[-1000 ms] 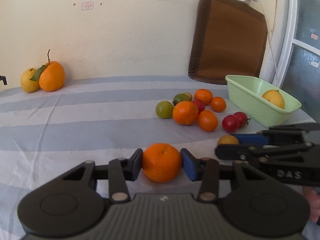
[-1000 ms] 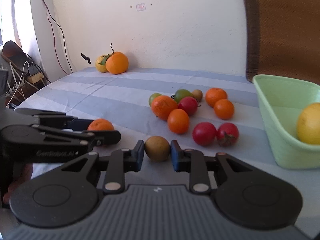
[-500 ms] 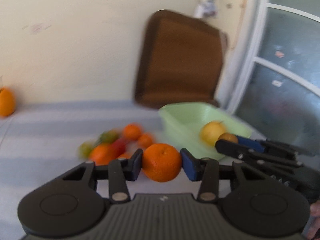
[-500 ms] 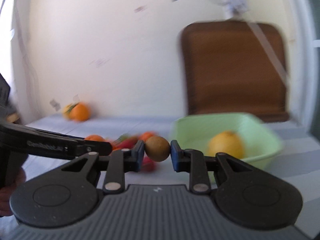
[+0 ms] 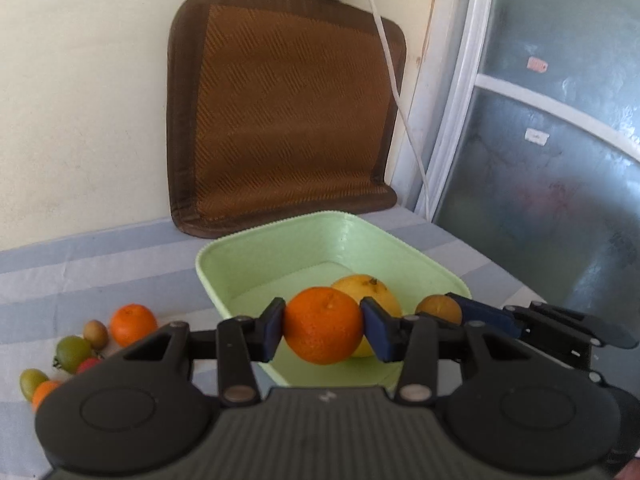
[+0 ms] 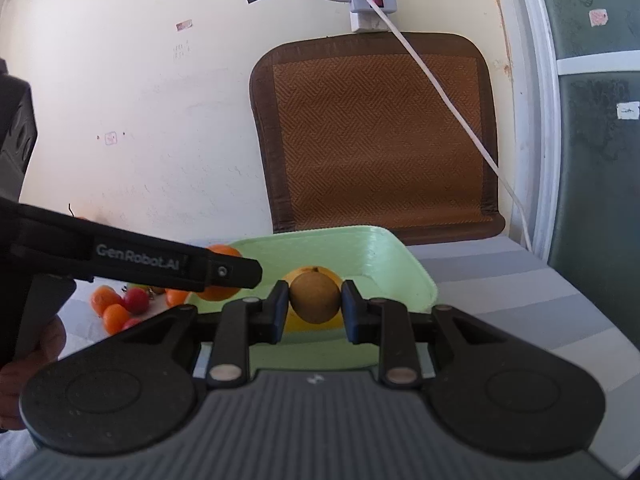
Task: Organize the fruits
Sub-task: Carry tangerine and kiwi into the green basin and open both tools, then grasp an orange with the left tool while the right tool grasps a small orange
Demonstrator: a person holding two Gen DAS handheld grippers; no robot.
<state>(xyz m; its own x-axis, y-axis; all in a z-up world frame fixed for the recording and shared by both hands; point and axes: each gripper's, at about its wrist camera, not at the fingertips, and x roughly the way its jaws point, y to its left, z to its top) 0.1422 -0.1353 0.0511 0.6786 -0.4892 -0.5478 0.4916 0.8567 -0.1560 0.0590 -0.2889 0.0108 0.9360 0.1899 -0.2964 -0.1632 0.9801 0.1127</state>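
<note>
The left claw [image 5: 323,330] is clamped on a round, bright orange mandarin [image 5: 323,325], its blue pads pressed against the fruit's two flanks. The mandarin's skin is glossy and finely pitted, with a small stem dimple near the top. It hangs above the near edge of a pale green tub [image 5: 280,256] that stands on the table [image 5: 100,264], which wears a grey-and-white striped cloth.

The right claw [image 6: 315,299] is clamped on a smaller, dull brownish-yellow round fruit [image 6: 315,298] with a matte, russet skin; its dark pads grip both sides. In the left wrist view this claw enters from 3 o'clock, and the brownish fruit shows at its tip over the tub's near right corner.

Inside the tub lies a large yellow citrus [image 5: 366,286] with a dark stem stub, partly hidden behind the mandarin. In the right wrist view it sits directly behind the brownish fruit.

At 8 o'clock of the tub in the left wrist view, loose fruit rests on the table: a small orange [image 5: 133,324], a little tan fruit [image 5: 95,333], two green ones [image 5: 72,352] and a red one partly hidden by the claw body.

Behind the tub at 12 o'clock a brown woven mat [image 5: 284,108] leans on the cream wall, and a white cord [image 5: 394,92] runs down across its right edge.
</note>
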